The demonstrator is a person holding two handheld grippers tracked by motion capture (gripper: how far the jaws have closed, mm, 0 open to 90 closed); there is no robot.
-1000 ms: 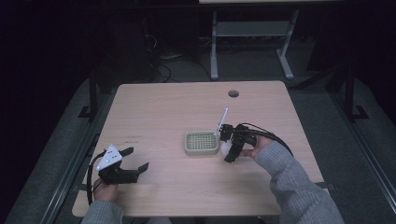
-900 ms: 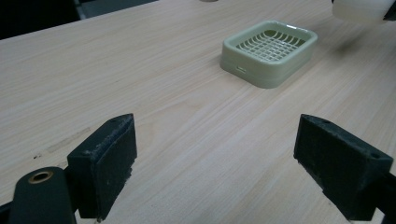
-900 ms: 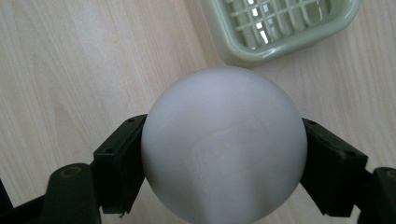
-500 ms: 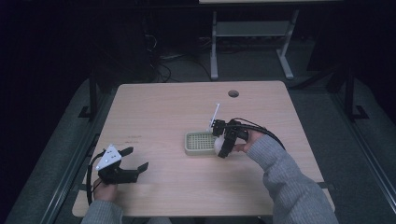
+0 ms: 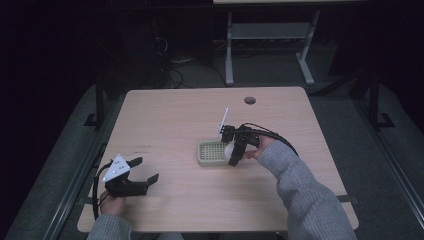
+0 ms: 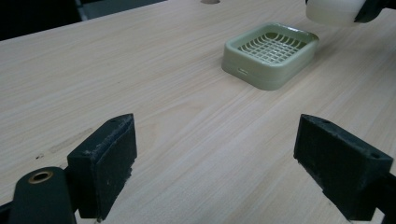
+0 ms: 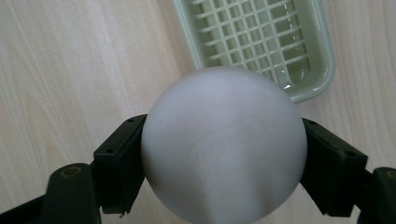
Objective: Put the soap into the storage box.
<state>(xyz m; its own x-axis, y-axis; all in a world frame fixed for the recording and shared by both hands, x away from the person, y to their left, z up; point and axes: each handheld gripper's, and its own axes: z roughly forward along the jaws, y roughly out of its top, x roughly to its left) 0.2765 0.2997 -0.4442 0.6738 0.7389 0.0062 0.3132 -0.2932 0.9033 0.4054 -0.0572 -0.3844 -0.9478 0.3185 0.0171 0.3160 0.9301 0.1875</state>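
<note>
The table (image 5: 170, 125) is a pale wood top, and I take the green slotted tray (image 5: 214, 153) near its middle as my landmark. My right forearm, in a grey sleeve (image 5: 305, 200), comes in from the near right corner of the table and angles up and leftward toward the tray, with the wrist bent so that my right gripper (image 5: 232, 152) tips down over the tray's right edge. My left forearm barely clears the near edge, well to the left of the tray and nearer to me; my left hand (image 5: 111, 204) sits low there and points my left gripper (image 5: 145, 170) across the table toward the tray.

In the left gripper view my left gripper (image 6: 215, 172) has its jaws spread wide with bare wood between them, holding nothing, and the tray (image 6: 270, 55) lies well ahead and to the right of them.

In the right gripper view my right gripper (image 7: 223, 154) is clamped on a white rounded soap (image 7: 224, 144), one jaw pressed to each side of it. The soap hangs above the table at the tray's (image 7: 261, 46) near rim, overlapping its corner and not lying in it. In the high view the soap (image 5: 229, 150) shows as a pale spot just at the tray's right side.
</note>
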